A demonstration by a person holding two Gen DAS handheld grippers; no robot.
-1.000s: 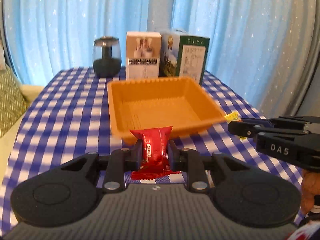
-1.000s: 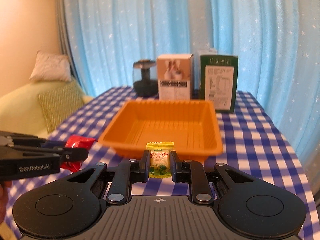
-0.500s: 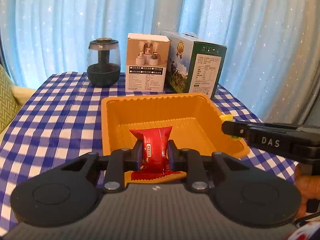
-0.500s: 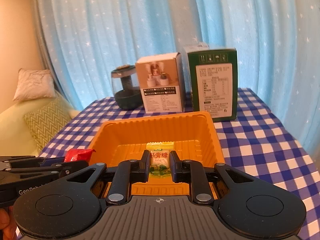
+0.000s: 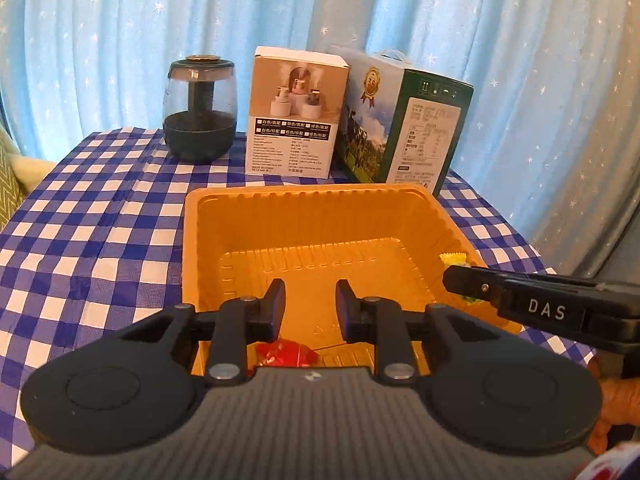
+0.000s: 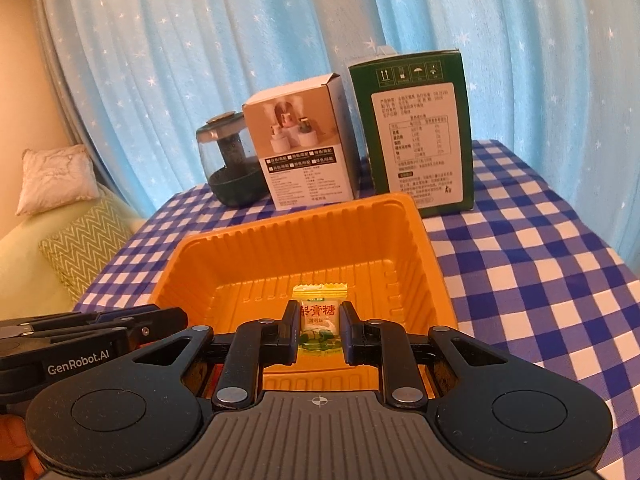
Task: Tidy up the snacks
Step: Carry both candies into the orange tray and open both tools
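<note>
Blue starred curtain [image 5: 120, 40] | checked tablecloth [image 5: 80, 208] | left tongs [image 5: 310, 306] parted, empty | right tongs [image 6: 320, 332] gripping green candy [image 6: 319, 320]

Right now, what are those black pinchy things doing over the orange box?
A person is sorting snacks with two hand-held tongs. The left tongs stand open over the orange plastic tray; a red-wrapped snack lies in the tray just below them. The right tongs are shut on a yellow-and-green wrapped candy, held above the tray and not yet let go.
</note>
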